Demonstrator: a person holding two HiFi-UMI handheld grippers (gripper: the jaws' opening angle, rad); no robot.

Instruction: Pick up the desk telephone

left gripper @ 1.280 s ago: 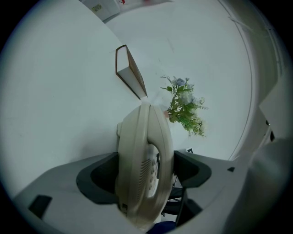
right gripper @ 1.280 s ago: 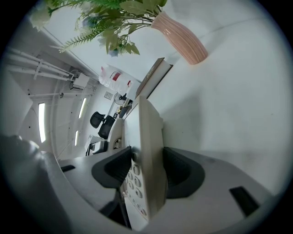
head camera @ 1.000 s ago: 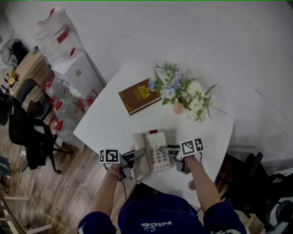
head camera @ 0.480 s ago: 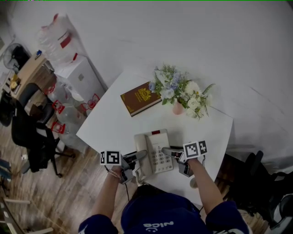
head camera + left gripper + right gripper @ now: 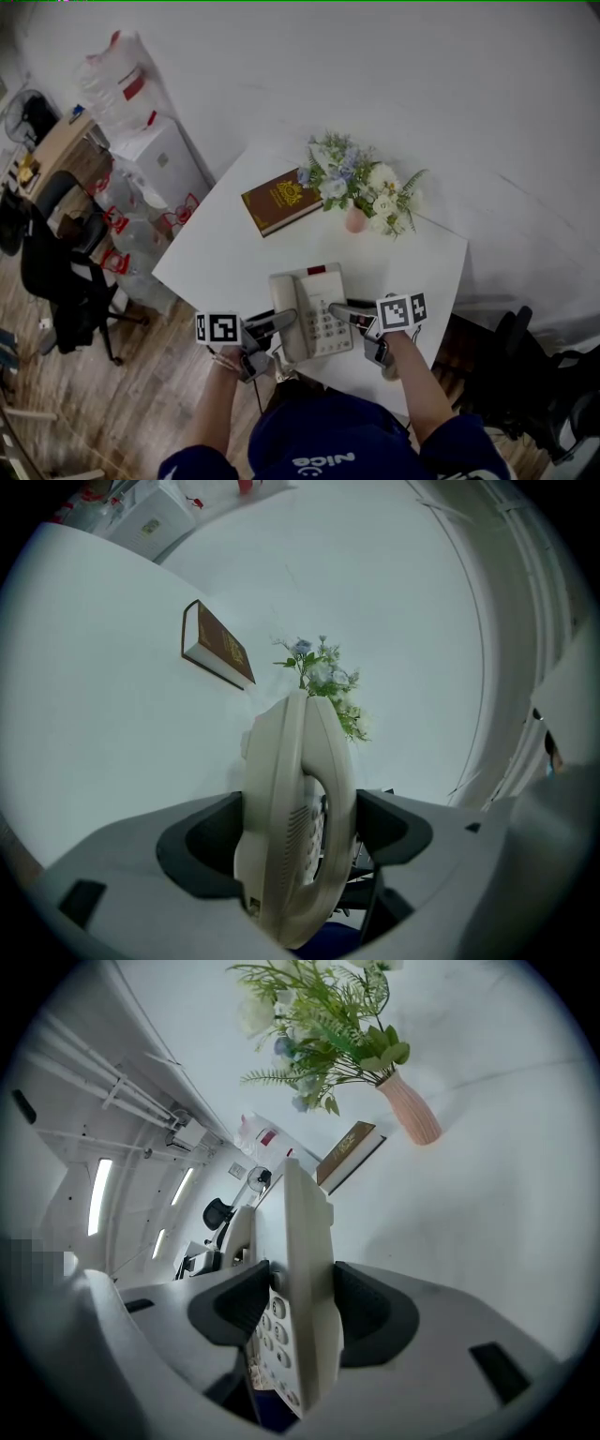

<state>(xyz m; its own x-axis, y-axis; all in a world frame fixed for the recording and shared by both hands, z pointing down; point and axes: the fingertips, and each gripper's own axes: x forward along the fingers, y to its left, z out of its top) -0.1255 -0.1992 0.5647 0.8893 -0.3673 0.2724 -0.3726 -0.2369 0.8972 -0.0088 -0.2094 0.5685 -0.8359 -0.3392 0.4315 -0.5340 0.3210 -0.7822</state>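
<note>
A beige desk telephone [image 5: 307,309], handset on its left and keypad on its right, is at the near edge of the white table [image 5: 216,262]. My left gripper [image 5: 272,326] is shut on the handset side; in the left gripper view the telephone [image 5: 298,789] stands edge-on between the dark pads [image 5: 211,841] of the left gripper [image 5: 298,825]. My right gripper [image 5: 343,311] is shut on the keypad side, and in the right gripper view the telephone [image 5: 305,1269] fills the right gripper [image 5: 298,1305]. I cannot tell whether it is off the tabletop.
A brown book [image 5: 279,201] lies further back on the table, with a pink vase of flowers [image 5: 361,192] to its right. Left of the table stand a white cabinet [image 5: 164,155], plastic bags [image 5: 127,220] and a black office chair [image 5: 56,281] on wooden floor.
Both grippers stay shut on the telephone. The left gripper's marker cube has drifted slightly left and toward the person; the telephone has hardly shifted relative to the book.
</note>
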